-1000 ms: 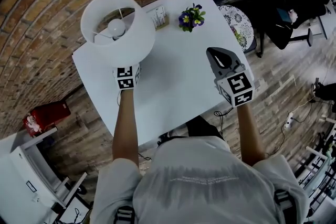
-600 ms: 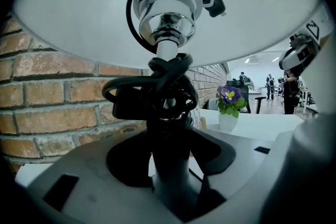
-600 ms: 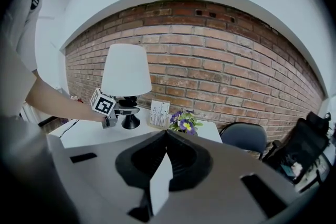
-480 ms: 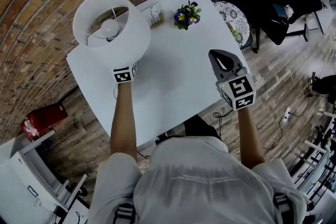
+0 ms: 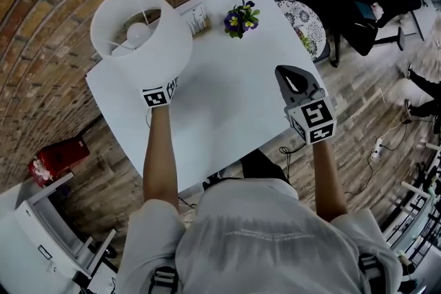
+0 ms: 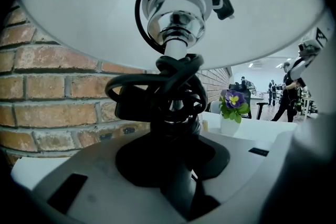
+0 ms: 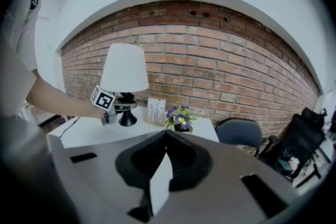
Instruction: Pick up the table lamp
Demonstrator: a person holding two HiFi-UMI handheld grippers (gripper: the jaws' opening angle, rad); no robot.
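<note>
Lamp (image 5: 141,34) at the table's (image 5: 227,100) far left corner, close to the brick wall (image 5: 41,45), with its white shade seen from above and the bulb showing inside. The left gripper (image 7: 122,108) reaches in under the shade, and its jaws are clamped on the black stem just above the base. That is a sensible hold, since the shade is too wide and soft to grip and the stem carries the weight. The cord (image 6: 157,86) is coiled round the stem above the jaws, probably to keep it from trailing during a lift. I cannot tell whether the base is clear of the tabletop; the right gripper view shows it at or just over the surface. Further right along the back edge stand a small card (image 5: 198,19) and a flower pot (image 5: 239,18), both well apart from the lamp and out of its way. The right gripper (image 5: 284,72) hangs over the table's right edge with its jaws together on nothing, seemingly idle since one hand manages the lamp. A chair (image 5: 303,17) sits beyond that edge.
</note>
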